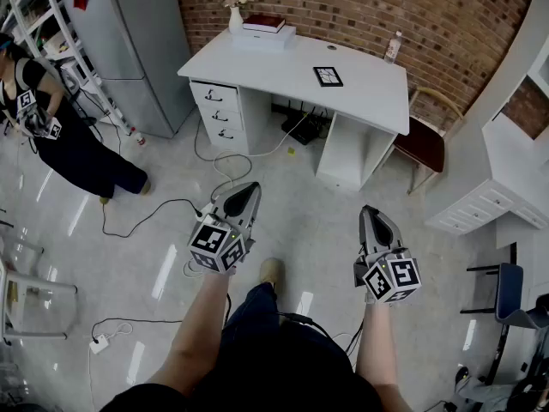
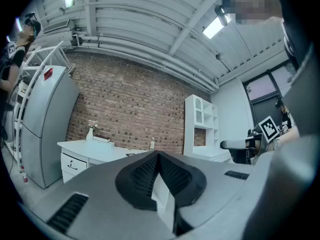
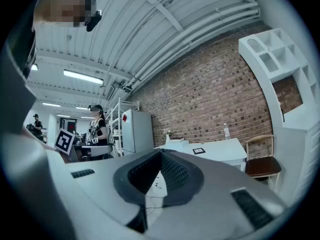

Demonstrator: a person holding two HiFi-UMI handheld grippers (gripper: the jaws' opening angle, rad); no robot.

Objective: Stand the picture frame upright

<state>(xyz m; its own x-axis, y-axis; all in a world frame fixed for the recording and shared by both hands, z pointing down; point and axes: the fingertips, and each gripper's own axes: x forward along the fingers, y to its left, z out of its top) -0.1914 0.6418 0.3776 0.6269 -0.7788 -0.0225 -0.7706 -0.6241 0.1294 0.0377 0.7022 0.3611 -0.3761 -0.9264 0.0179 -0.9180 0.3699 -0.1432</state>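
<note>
It's a lab dressed up as a home office: a brick wall [image 1: 360, 7], a white desk [image 1: 283, 67] with drawers and a grey fridge [image 1: 129, 50]. Yet loose cables [image 1: 171, 201] trail across the glossy floor [image 1: 309, 221], and strip lights [image 3: 82, 76] hang from an exposed industrial ceiling [image 2: 140, 19].

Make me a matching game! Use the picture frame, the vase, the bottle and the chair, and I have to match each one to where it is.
Things:
1. picture frame
2. vase
3. bottle
4. chair

Places:
A. on the floor at the right end of the desk
B. lying flat on the desk top
C. far left corner of the desk, next to the books
D. far right corner of the desk, by the brick wall

Pairs: 1-B, 2-C, 3-D, 4-A
</note>
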